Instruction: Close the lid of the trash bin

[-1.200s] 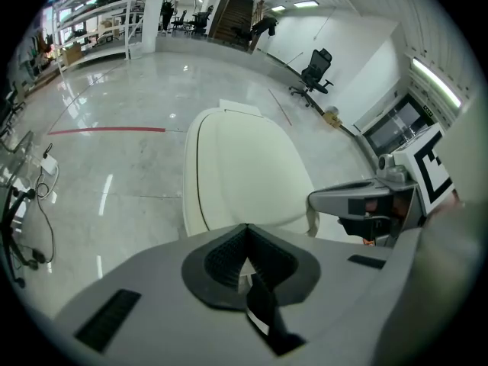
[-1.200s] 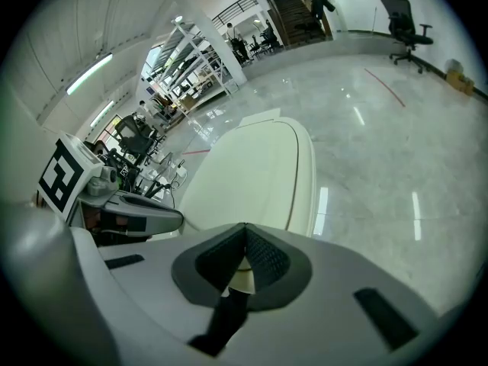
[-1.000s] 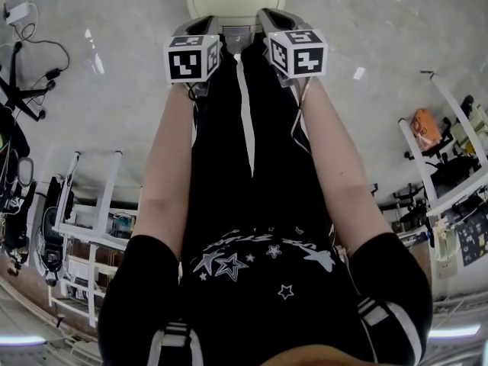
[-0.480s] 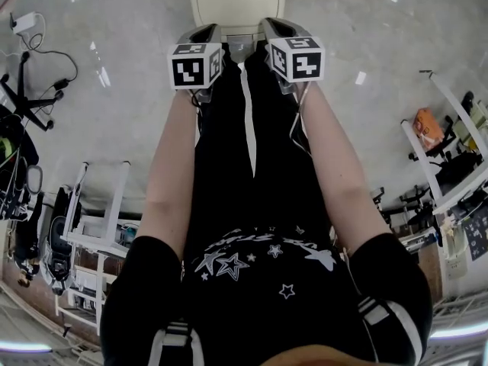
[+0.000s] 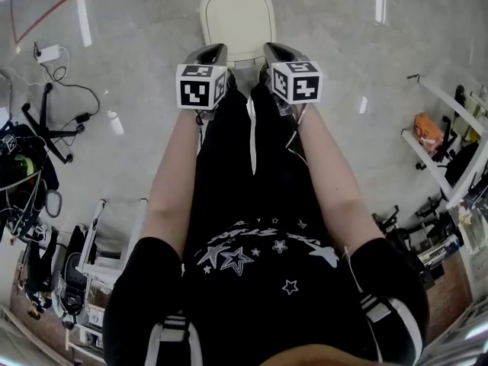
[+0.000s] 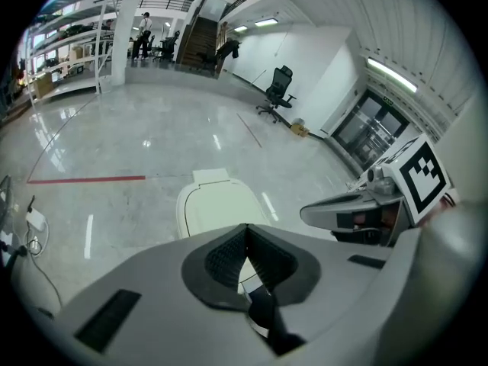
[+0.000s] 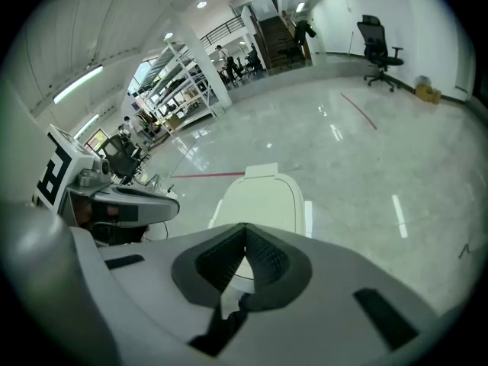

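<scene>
The trash bin [image 5: 238, 21] stands on the grey floor just ahead of me, its cream lid lying flat on top. Both grippers hover side by side above its near edge, touching nothing. My left gripper [image 5: 216, 48] is shut and empty, and so is my right gripper [image 5: 272, 46]. In the left gripper view the lid [image 6: 217, 208] lies beyond the closed jaw tips [image 6: 245, 227], with the right gripper [image 6: 347, 212] alongside. The right gripper view shows the same lid [image 7: 263, 200] past its closed tips [image 7: 245, 226].
A power strip and cables [image 5: 47, 56], a chair base [image 5: 47, 120] and a white bottle [image 5: 114, 121] lie on the floor to the left. White racks [image 5: 446, 158] with an orange object [image 5: 428, 130] stand to the right. A red floor line [image 5: 46, 10] runs far left.
The whole bin lid has come into the head view, farther from me. Both grippers sit lower in the frame, still side by side and shut.
</scene>
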### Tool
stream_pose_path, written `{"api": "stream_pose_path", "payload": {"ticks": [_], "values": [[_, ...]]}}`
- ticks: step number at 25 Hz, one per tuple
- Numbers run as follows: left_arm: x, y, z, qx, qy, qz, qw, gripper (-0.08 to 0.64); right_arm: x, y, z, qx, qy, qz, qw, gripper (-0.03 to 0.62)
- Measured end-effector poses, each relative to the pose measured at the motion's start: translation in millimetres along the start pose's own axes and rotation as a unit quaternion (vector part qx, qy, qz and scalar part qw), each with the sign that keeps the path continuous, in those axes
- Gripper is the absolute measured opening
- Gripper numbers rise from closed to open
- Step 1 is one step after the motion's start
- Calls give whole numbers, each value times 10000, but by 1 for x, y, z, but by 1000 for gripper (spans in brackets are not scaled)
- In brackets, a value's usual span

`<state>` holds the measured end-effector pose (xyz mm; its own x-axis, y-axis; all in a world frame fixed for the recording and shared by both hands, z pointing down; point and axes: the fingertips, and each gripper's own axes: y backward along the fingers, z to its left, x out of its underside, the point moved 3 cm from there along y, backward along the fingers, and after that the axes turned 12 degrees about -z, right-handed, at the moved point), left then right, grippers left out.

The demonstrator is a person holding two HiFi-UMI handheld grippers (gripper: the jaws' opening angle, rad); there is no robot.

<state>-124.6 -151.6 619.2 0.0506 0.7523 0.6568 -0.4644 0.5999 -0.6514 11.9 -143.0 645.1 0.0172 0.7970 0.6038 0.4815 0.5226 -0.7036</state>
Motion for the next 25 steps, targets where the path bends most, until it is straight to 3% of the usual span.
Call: {"api": "stream_pose_path", "payload": {"ticks": [8,13,25], "values": [[-52,53,-36,214,1,-439,9988,11,-62,68,30,-74,-62,-674,9977,5],[-79,88,-51,89,-56,-856,9963,11,-96,109,48,-233,345,-1280,9909,5],[-82,183,-142,-336,48,-1838,9824,11,-90,222,72,-1069,843,-1726,9755,5]]}}
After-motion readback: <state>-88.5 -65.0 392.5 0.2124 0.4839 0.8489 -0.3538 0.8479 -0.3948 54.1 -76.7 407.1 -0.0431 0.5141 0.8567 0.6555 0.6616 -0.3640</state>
